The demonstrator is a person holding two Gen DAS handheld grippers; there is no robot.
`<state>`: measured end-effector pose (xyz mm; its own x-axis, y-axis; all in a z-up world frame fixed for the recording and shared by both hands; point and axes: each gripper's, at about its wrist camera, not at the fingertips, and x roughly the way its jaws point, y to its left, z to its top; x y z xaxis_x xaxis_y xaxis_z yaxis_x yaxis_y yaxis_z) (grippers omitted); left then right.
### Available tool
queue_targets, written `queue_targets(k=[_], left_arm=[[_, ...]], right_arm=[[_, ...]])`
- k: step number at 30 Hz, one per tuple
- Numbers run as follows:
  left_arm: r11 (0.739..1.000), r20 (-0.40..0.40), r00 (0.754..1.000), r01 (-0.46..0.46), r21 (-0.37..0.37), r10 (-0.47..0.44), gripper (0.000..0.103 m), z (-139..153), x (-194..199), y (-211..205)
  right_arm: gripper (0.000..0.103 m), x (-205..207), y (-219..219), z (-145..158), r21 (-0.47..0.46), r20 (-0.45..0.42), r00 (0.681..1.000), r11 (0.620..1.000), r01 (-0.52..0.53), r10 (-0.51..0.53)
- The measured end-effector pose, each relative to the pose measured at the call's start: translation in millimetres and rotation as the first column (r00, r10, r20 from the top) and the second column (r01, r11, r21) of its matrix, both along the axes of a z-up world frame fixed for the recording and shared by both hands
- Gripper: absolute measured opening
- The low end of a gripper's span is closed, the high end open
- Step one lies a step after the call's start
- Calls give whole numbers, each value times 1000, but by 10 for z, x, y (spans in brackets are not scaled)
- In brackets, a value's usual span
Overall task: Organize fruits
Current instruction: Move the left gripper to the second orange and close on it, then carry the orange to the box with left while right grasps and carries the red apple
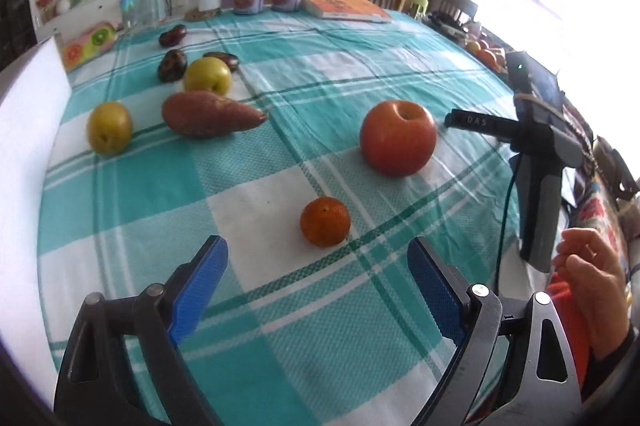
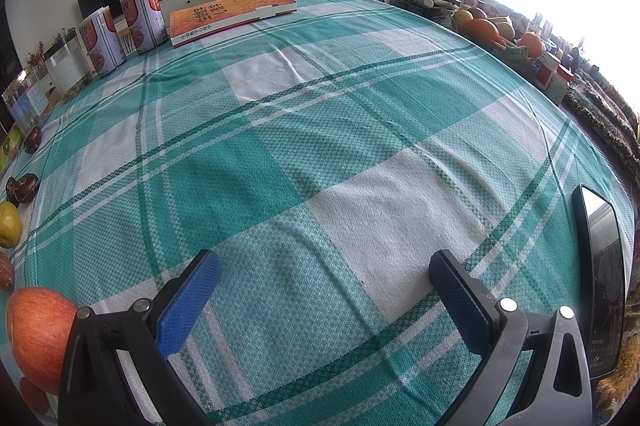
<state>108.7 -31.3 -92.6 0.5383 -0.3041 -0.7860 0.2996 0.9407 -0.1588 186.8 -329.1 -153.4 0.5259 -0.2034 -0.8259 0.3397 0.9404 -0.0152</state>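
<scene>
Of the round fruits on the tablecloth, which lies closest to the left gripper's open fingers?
The small orange, just ahead of the left gripper. The red apple lies farther back to the right, and the two yellow-green fruits sit much farther off to the left.

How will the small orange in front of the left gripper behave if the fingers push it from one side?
The orange is round and rests free on the flat tablecloth, so it will probably roll. Its dimpled skin probably gives the open left gripper fair grip.
</scene>
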Motion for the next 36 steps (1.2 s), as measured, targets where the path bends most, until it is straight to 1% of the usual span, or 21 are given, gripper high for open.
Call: queue_targets(k=[3,5,6,7,9,11,12,13,16,22,26,28,30,31,32,33,35,36], left_arm=[[996,40,999,27,80,-30,92,-81,41,-168],[994,55,998,28,107,-34,91,-101,44,-172],[994,61,998,27,108,-34,80,-101,50,-173],[994,57,998,28,108,-35,60,-120,70,-181],[994,26,999,38,105,-40,43,-168,112,-189],[994,9,999,37,101,-38,42,-229,137,-204],[994,10,999,37,100,-38,35,-246,130,-209],[994,15,999,36,104,-38,33,-254,117,-211],[995,31,999,25,98,-28,31,-234,78,-194],[1000,7,1000,-13,16,13,31,-76,-73,-13],[1000,-1,1000,-20,-7,20,31,38,-226,84],[1000,1,1000,-23,-18,23,31,114,-296,147],[999,9,999,-31,-30,31,31,195,-363,237],[999,9,999,-37,-35,38,31,232,-388,286],[998,6,999,-45,-42,46,31,262,-412,336],[997,2,999,-52,-50,52,31,285,-432,385],[996,-4,998,-64,-62,64,31,336,-468,464],[996,-1,998,-68,-64,68,31,367,-489,495]], right_arm=[[103,-1,-1,0,0,0,1000,1000,0,0],[103,-2,-5,1,0,0,1000,1000,0,0],[103,-1,-2,0,0,0,1000,1000,0,0],[103,0,0,0,0,0,1000,1000,0,0],[103,-2,-4,1,0,0,1000,1000,0,0],[103,-1,-3,1,0,0,1000,1000,0,0],[103,-1,-3,0,0,0,1000,1000,0,0],[103,-1,-3,0,0,0,1000,1000,0,0],[103,-1,-2,0,0,0,1000,1000,0,0],[103,-1,-2,3,1,0,1000,1000,0,0],[103,56,-27,7,12,-12,1000,1000,-22,22],[102,-11,-95,49,61,10,1000,998,-15,14],[102,-231,-169,161,143,93,996,990,2,-16],[102,-339,-171,231,180,139,990,984,-16,-10],[102,-429,-143,301,216,180,983,975,-62,22],[102,-504,-92,370,258,221,973,957,-130,72],[102,-632,65,507,337,304,933,895,-292,191],[102,-673,175,560,348,326,912,865,-362,251]])
